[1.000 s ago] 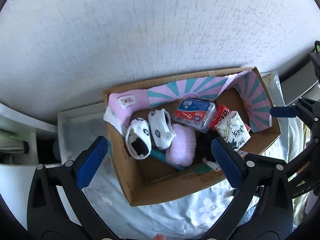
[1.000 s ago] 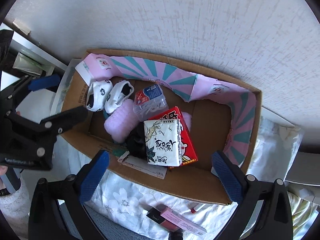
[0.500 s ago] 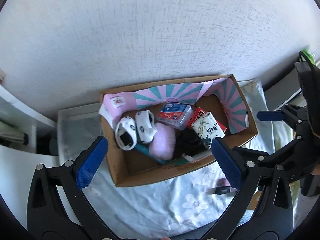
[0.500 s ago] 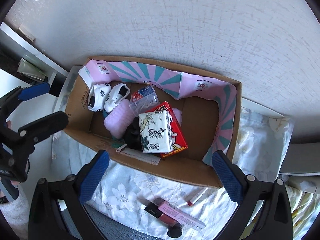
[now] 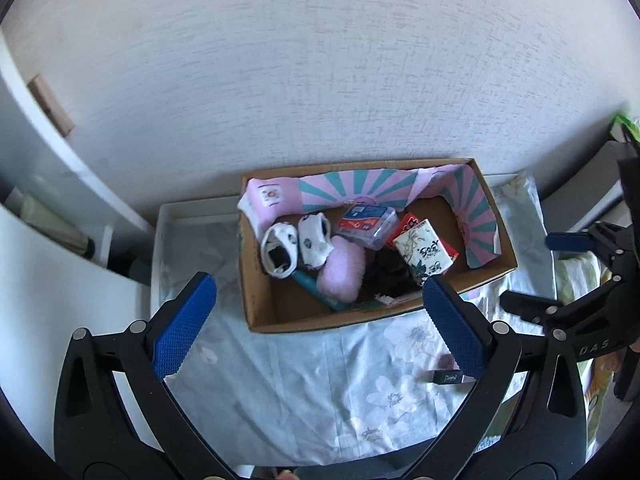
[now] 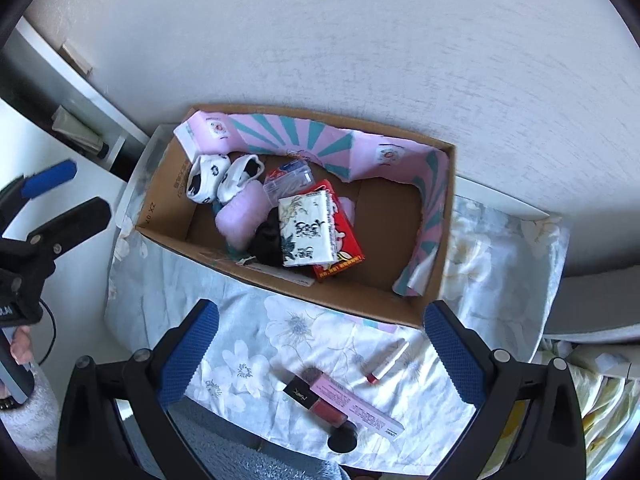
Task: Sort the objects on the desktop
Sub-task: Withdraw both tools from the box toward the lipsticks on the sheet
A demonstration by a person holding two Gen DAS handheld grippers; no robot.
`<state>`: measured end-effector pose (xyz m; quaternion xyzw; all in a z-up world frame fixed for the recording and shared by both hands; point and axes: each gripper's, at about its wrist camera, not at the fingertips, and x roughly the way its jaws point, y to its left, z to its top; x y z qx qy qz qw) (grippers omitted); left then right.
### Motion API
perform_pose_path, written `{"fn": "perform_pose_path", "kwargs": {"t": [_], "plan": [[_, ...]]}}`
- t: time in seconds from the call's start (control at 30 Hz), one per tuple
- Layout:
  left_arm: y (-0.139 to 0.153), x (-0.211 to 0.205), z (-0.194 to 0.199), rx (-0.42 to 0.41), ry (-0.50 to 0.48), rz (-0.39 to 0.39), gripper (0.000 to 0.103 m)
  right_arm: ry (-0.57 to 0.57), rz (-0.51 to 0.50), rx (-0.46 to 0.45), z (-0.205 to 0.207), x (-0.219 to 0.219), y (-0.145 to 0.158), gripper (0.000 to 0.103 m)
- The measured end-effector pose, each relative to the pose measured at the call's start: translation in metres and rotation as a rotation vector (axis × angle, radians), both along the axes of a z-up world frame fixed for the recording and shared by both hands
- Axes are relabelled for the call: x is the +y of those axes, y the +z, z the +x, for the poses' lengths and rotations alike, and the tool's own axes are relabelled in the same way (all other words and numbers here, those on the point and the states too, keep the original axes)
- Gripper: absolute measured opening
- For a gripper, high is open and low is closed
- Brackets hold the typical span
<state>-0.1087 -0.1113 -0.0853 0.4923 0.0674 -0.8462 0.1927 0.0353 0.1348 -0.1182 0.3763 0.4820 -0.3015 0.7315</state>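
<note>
- Box (image 6: pixel 224 258) against the wall, on a floral cloth (image 6: pixel 288 340) over the tabletop; inside, heaped at its left end: two socks (image 6: pixel 222 178), pink fluffy roll (image 6: pixel 240 216), clear case (image 6: pixel 290 178), tissue pack (image 6: pixel 308 230) lying on a red packet (image 6: pixel 344 250), something black (image 6: pixel 267 244) beside it. Right end of the box bare.
- Outside the box, on the cloth near the front edge: lipstick (image 6: pixel 386 360), a pink carton (image 6: pixel 356 404) and a red bottle with black cap (image 6: pixel 320 404) lying against it.
- Left claw (image 5: pixel 320 324) spread wide, holding nothing, hovering short of the box.
- Right claw (image 6: pixel 320 354) also spread wide and empty, hanging above the loose cosmetics, lipstick between its fingers' lines.
- Step in hand, by judgement: between picks, with most things boxed and three cosmetics left out.
- Next move likely for the right claw: drop onto one loose item, lipstick being the nearest fit.
- Calls for: turning the fingers across the tube's short axis, pressing down to the cloth, closing gently, since a round tube on soft fabric could roll or drag the cloth.
- Then a lift over the near wall into the bare right end.
</note>
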Motion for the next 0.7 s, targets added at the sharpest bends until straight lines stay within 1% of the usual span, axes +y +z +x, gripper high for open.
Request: {"fn": "perform_pose_path", "kwargs": {"t": [0.13, 0.17, 0.2, 0.23, 0.27, 0.3, 0.37, 0.5, 0.63, 0.7], "plan": [[-0.001, 0.007, 0.009, -0.001, 0.003, -0.017, 0.103, -0.018, -0.025, 0.04, -0.01, 0.004, 0.001, 0.103], [-0.003, 0.009, 0.011, -0.005, 0.003, -0.013, 0.103, -0.023, -0.024, 0.059, -0.012, 0.005, 0.0, 0.103], [-0.005, 0.011, 0.013, -0.008, 0.004, -0.011, 0.103, -0.018, -0.038, 0.091, -0.014, 0.008, -0.002, 0.103], [-0.006, 0.013, 0.017, -0.006, 0.003, -0.014, 0.103, -0.047, -0.052, 0.118, -0.016, 0.01, -0.003, 0.103], [-0.006, 0.016, 0.02, -0.004, 0.001, -0.019, 0.103, -0.047, -0.077, 0.141, -0.02, 0.013, -0.003, 0.103], [-0.008, 0.019, 0.023, -0.004, -0.004, -0.023, 0.103, -0.049, -0.091, 0.151, -0.025, 0.016, -0.003, 0.103], [-0.013, 0.024, 0.025, -0.014, -0.018, -0.018, 0.103, -0.068, -0.096, 0.144, -0.04, 0.021, -0.003, 0.103], [-0.024, 0.043, 0.026, -0.029, -0.069, -0.023, 0.103, -0.1, -0.059, 0.113, -0.068, 0.024, -0.007, 0.103], [-0.038, 0.075, 0.028, -0.027, -0.15, -0.024, 0.103, -0.132, -0.04, 0.094, -0.09, 0.03, -0.016, 0.103], [-0.05, 0.092, 0.028, -0.049, -0.185, -0.024, 0.103, -0.142, -0.021, 0.075, -0.101, 0.036, -0.025, 0.103]]}}
